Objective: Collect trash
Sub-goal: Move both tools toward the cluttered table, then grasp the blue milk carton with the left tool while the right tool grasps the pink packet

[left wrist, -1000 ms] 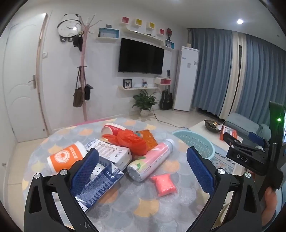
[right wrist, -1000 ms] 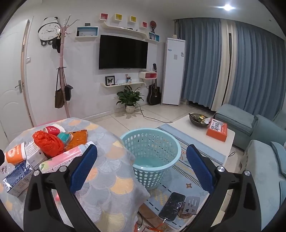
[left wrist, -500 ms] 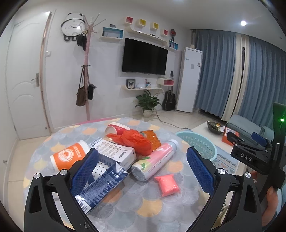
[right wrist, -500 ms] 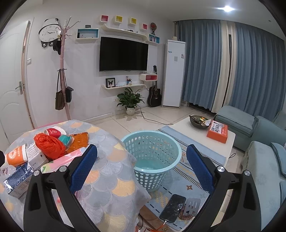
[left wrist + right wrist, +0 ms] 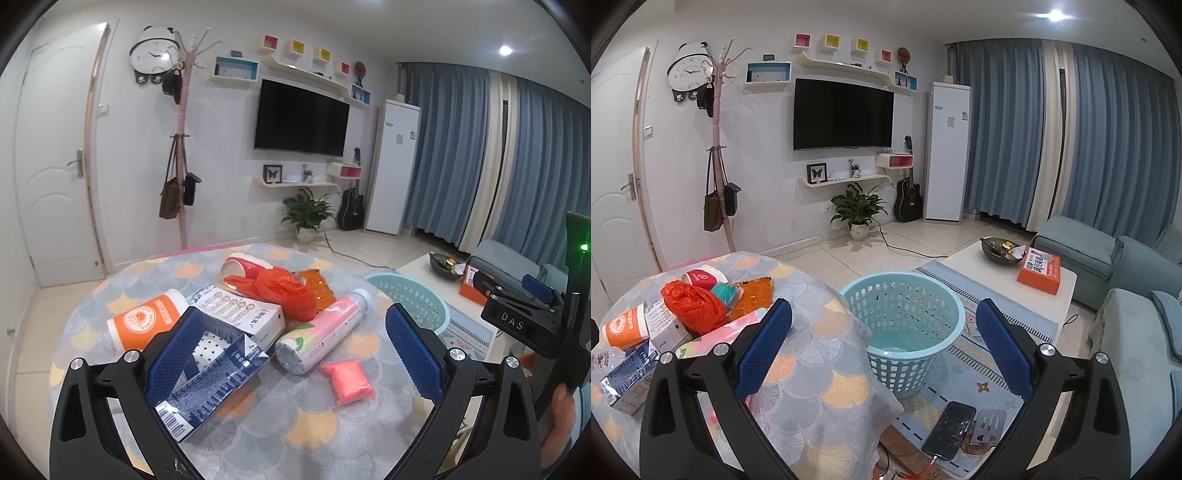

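Living-room table (image 5: 258, 435) piled with trash (image 5: 258, 314); empty basket (image 5: 905, 317) on the floor beside it. Both grippers, left gripper (image 5: 291, 350) and right gripper (image 5: 882, 350), have risen slightly, jaws wide, empty; collecting not started.

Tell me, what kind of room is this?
Most likely a home living room: a TV hangs on the wall, a blue sofa sits by the curtains, and a guitar leans nearby.

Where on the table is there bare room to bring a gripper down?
Bare cloth lies along the near edge of the table, in front of the blue carton and pink packet. The right side near the basket is also free. The middle is crowded: orange bag, pink bottle, white box.
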`<move>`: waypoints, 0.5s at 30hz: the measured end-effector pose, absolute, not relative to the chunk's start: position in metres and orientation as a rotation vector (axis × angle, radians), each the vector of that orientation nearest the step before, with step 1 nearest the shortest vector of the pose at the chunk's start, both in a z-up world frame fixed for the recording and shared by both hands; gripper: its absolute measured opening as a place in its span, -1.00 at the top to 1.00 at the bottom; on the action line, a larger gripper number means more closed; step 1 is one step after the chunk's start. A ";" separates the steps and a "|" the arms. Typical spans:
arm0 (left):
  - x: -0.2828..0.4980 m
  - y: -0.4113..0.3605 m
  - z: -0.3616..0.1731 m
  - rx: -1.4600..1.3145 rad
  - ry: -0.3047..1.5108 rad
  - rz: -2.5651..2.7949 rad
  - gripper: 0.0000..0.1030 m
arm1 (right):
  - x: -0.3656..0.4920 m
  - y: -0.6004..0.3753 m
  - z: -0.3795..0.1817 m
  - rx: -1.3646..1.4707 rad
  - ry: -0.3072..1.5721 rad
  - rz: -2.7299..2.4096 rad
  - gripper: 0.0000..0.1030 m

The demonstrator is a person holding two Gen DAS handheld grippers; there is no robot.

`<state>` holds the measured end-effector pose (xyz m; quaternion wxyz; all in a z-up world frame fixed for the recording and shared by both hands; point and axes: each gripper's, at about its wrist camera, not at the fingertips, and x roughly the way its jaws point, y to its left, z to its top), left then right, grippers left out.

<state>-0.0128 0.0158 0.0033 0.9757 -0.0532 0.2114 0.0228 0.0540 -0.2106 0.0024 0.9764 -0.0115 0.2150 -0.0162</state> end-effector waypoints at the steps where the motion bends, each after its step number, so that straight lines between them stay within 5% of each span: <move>1: -0.013 0.016 0.003 -0.107 0.426 0.046 -0.85 | 0.054 -0.210 0.002 -0.024 0.433 -0.032 -0.85; 15: -0.020 0.036 0.001 -0.049 0.410 0.120 -0.85 | 0.050 -0.196 -0.001 -0.048 0.441 0.008 -0.72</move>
